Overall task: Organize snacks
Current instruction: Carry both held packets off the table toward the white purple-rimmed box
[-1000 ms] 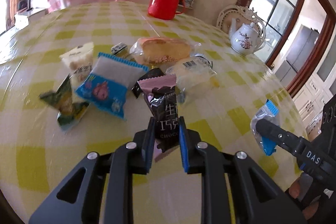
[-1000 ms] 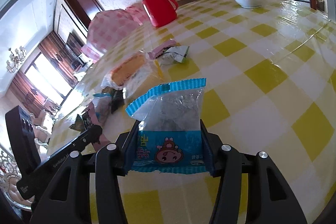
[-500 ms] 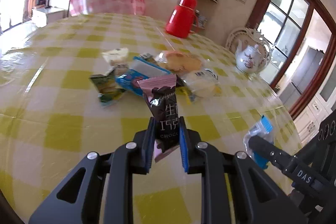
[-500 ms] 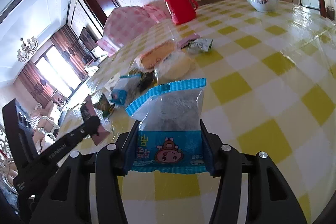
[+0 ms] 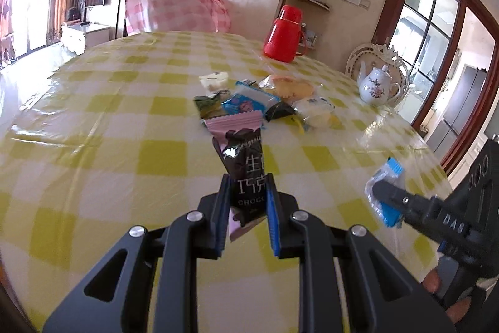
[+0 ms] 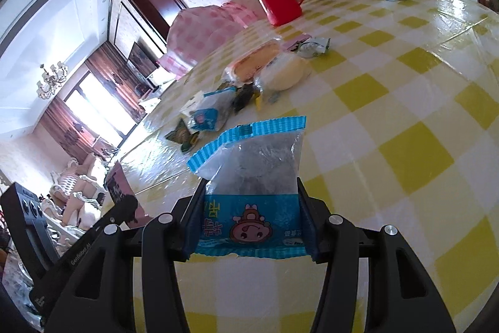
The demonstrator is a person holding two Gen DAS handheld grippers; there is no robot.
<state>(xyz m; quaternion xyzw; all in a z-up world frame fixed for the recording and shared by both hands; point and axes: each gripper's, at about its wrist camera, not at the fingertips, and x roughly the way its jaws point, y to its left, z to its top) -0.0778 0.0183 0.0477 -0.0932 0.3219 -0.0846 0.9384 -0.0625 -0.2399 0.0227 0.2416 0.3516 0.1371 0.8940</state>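
Note:
My left gripper (image 5: 248,195) is shut on a dark brown chocolate packet (image 5: 244,164) with a pink crimped top, held upright above the table. My right gripper (image 6: 251,208) is shut on a blue and clear snack packet (image 6: 252,177) with a cartoon face. That blue packet (image 5: 385,192) also shows at the right of the left wrist view, and the chocolate packet (image 6: 120,189) at the left of the right wrist view. Several other wrapped snacks (image 5: 265,102) lie in a loose pile mid-table, among them a bread bun (image 6: 282,72) and a cake slice (image 6: 254,60).
The round table (image 5: 109,164) carries a yellow and white checked cloth. A red thermos jug (image 5: 283,35) and a white flowered teapot (image 5: 375,86) stand at the far side. A pink checked chair cover (image 5: 184,8) rises behind the table. A person's fingers (image 5: 436,283) grasp the right tool.
Both grippers have drawn back from the snack pile with their packets still gripped. The pile now looks smaller and farther off in both views.

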